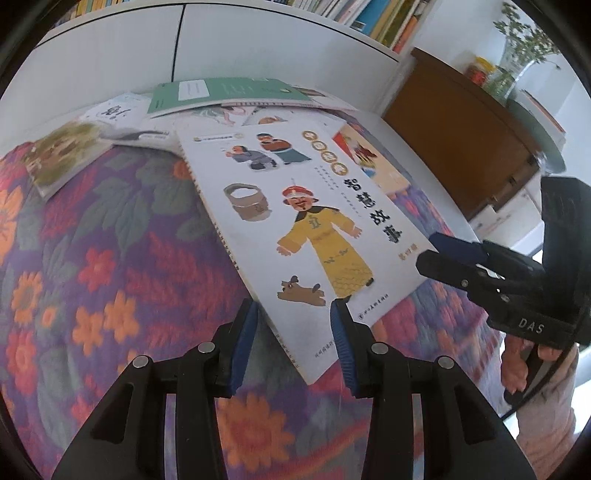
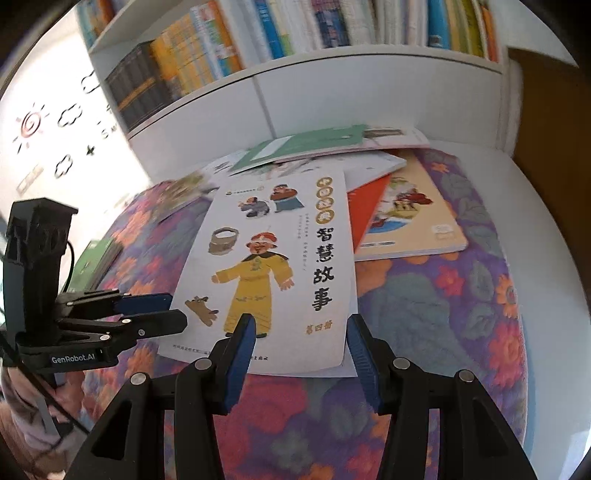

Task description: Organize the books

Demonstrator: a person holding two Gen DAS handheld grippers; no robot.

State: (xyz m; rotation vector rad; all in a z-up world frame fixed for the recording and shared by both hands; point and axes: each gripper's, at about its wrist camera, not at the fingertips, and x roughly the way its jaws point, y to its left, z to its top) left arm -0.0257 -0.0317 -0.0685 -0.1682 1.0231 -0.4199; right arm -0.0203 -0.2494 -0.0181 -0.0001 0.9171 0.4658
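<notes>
Bright daylight; fisheye-warped edges, slight motion blur.

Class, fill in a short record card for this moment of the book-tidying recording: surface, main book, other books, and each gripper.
surface: floral quilt
main book: white storybook with a yellow-robed figure, lying flat, face up
other books: green book behind it, orange-cover book partly beneath it
left gripper: open, at the storybook's near corner
right gripper: open, at its near edge
background: filled bookshelf

The storybook (image 2: 266, 273) lies on the quilt (image 2: 443, 314), overlapping a second book (image 2: 410, 221) to its right. Behind them more books (image 2: 306, 147) are piled against the bookshelf (image 2: 332, 85). Both grippers sit at its near edge, left gripper (image 1: 295, 339) and right gripper (image 2: 299, 354).
</notes>
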